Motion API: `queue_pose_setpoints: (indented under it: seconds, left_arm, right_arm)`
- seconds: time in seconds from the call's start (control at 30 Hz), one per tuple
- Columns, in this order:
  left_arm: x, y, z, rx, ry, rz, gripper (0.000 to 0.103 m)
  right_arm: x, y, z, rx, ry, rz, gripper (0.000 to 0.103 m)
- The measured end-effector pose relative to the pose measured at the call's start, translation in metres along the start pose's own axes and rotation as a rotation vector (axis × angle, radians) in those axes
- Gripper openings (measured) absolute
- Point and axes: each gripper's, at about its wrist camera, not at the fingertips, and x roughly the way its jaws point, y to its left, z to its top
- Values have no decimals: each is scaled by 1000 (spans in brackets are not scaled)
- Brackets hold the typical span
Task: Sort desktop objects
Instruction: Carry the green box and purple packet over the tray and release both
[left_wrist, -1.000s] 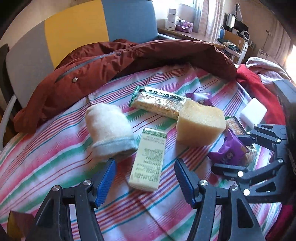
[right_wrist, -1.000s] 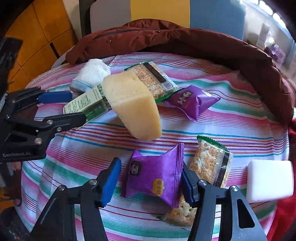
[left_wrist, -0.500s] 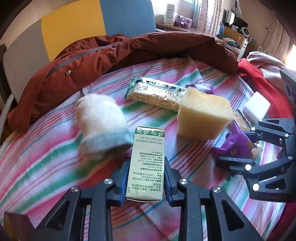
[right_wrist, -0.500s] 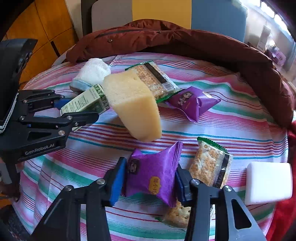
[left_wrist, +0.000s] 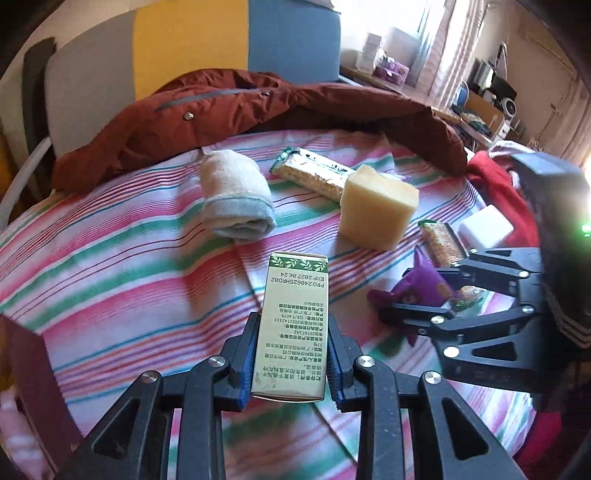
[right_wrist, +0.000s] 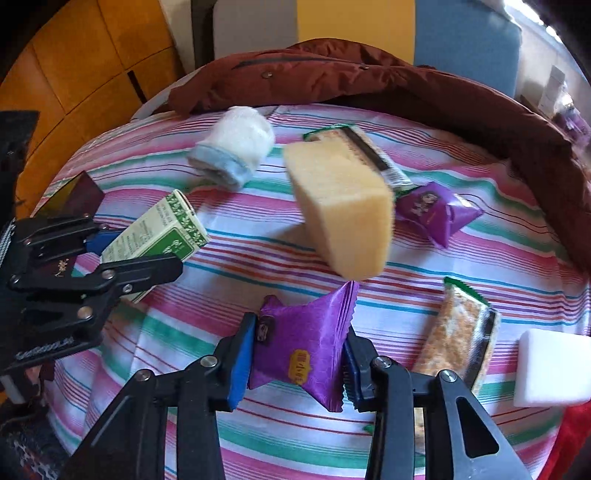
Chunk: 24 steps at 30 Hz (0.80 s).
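My left gripper (left_wrist: 293, 325) is shut on a cream box with green leaf print (left_wrist: 295, 291), held by its long sides with the far end tilted up off the striped cloth (left_wrist: 110, 266). The right wrist view shows that box (right_wrist: 166, 229) in the left gripper (right_wrist: 147, 251) at the left. My right gripper (right_wrist: 300, 328) has its jaws closing on a purple snack packet (right_wrist: 314, 314), and both blue pads press its sides. A yellow sponge block (right_wrist: 343, 218) stands just beyond the packet.
On the cloth lie a rolled white sock (left_wrist: 236, 199), a long cracker pack (left_wrist: 314, 175), a second cracker pack (right_wrist: 458, 332), another purple packet (right_wrist: 436, 210) and a white block (right_wrist: 550, 369). A rust-red jacket (left_wrist: 258, 107) rims the far edge. A dark card (right_wrist: 74, 195) sits at the left.
The left jaws went from wide open to shut on the box, then pulled it back, raising its far end. The right jaws narrowed onto the purple packet.
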Motion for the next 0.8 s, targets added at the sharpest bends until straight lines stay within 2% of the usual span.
queue_pose_setpoints:
  seconds: [0.47, 0.8]
  left_arm:
    - [-84, 21, -34, -130, -115, 24, 31]
    - [-144, 62, -74, -217, -185, 86, 31]
  right_arm:
    - [-21, 33, 10, -1, -72, 124, 42]
    - [-35, 75, 12, -22, -77, 162, 42]
